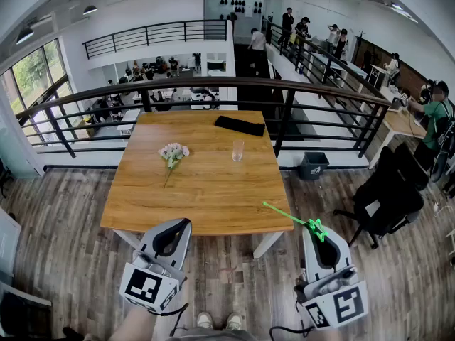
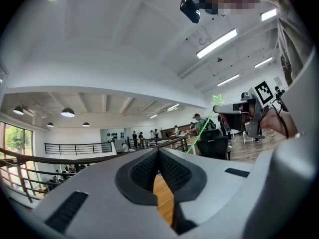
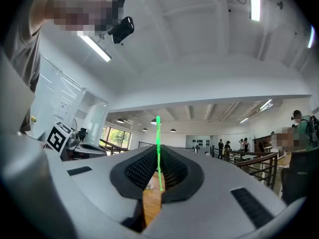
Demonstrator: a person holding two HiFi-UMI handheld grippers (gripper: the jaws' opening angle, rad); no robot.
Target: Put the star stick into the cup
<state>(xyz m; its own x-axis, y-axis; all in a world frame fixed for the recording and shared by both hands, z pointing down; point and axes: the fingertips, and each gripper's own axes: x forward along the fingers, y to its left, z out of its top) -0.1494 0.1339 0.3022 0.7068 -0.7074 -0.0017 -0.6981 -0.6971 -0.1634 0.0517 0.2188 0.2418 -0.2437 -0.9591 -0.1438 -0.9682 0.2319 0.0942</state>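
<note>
A clear glass cup (image 1: 237,150) stands on the wooden table (image 1: 206,190), right of the middle. The green star stick (image 1: 291,216) is pinched near its star end by my right gripper (image 1: 318,230), which is shut on it; the thin shaft slants up and left over the table's near right corner. In the right gripper view the star stick (image 3: 158,138) rises straight up from between the pads. My left gripper (image 1: 177,227) hovers at the table's near edge, shut with nothing in it. From the left gripper view the star stick (image 2: 202,127) and the right gripper (image 2: 243,108) show at the right.
A small bunch of pale flowers (image 1: 173,153) lies left of the cup. A black flat object (image 1: 239,125) rests at the table's far edge. A dark railing (image 1: 213,91) runs behind the table, and a black office chair (image 1: 387,190) stands to the right.
</note>
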